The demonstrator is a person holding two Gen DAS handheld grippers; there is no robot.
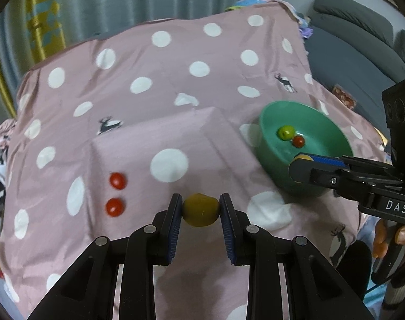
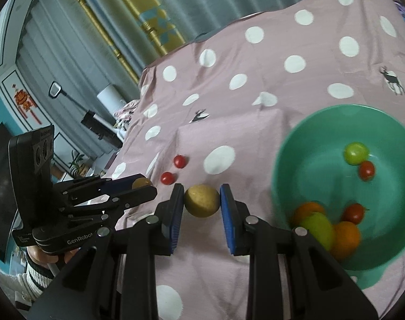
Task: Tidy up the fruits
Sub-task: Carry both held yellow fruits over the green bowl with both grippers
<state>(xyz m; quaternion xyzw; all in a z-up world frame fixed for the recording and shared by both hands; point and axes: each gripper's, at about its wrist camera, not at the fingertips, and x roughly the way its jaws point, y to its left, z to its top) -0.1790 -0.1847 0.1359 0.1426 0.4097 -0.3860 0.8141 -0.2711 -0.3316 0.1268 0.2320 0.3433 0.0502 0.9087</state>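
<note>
Left hand-held gripper (image 1: 201,209) is clamping an olive-yellow fruit (image 1: 201,209) above the polka-dot cloth (image 1: 149,138). Right hand-held gripper (image 2: 201,204) is gripping a tan round fruit (image 2: 201,204), reaching level beside the green bowl (image 2: 290,160) near the cloth's right edge.

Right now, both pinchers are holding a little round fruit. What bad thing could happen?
1. Each fruit is pinched only at its sides: the left gripper holds an olive-yellow fruit, and the right gripper holds a tan fruit. Either might slip out and roll.
2. The green bowl looks blurred, so it may be shifting; a bump could spill it.
3. Two red tomatoes lie loose on the cloth and could get knocked.
</note>
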